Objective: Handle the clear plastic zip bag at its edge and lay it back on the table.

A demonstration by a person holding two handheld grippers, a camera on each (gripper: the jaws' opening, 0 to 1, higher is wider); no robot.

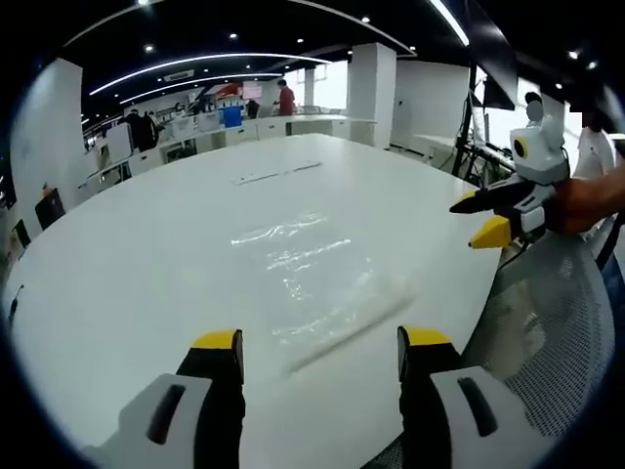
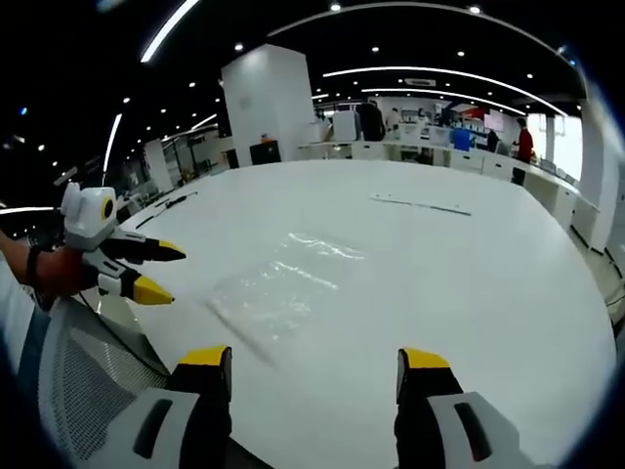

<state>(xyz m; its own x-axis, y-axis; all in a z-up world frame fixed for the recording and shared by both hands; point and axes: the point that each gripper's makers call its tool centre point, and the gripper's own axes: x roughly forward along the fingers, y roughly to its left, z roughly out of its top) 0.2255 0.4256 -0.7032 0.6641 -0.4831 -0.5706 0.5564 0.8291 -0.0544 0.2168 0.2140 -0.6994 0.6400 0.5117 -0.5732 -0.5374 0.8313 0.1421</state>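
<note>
White table [image 1: 117, 254] spreads below both grippers, the left gripper [image 1: 320, 354] and right gripper [image 2: 317, 371] each spread wide and holding nothing, with the bag [image 1: 312, 278] lying flat just beyond at twelve o'clock.

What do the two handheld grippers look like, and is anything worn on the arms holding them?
Both the left gripper and right gripper have black jaws tipped yellow on white-grey bodies with dark slots. A dark band circles the wrist holding the left one.
</note>
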